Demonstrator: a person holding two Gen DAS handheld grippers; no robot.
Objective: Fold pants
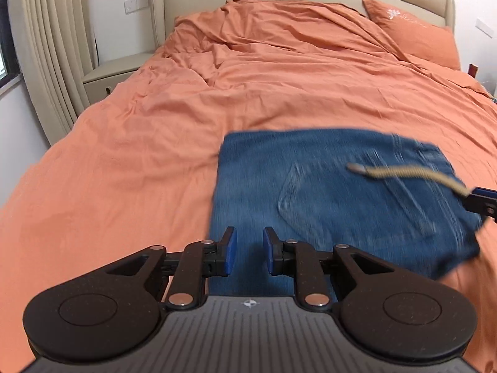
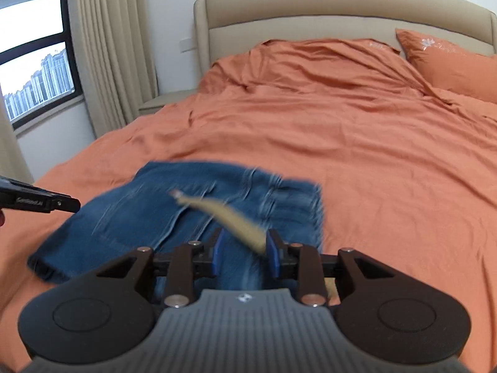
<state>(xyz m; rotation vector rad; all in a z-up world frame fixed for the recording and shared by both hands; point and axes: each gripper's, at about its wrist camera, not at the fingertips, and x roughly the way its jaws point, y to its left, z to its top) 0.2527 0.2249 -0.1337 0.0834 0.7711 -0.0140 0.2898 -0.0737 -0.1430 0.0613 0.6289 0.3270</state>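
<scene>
Blue pads of the left tool (image 1: pixel 250 253) stand narrowly apart with nothing between them, hanging over the near edge of the jeans (image 1: pixel 335 199). Jaws of the right tool (image 2: pixel 243 253) are parted, and a tan cord (image 2: pixel 236 217) runs against the right-hand pad; whether it is pinched I cannot tell. Folded into a compact blue block on the orange bed cover (image 1: pixel 130 155), the jeans look nearly done, so what remains is probably tucking the cord in and flattening the stack.

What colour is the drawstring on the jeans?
Tan drawstring, metal tip; clearest in the left wrist view.
</scene>
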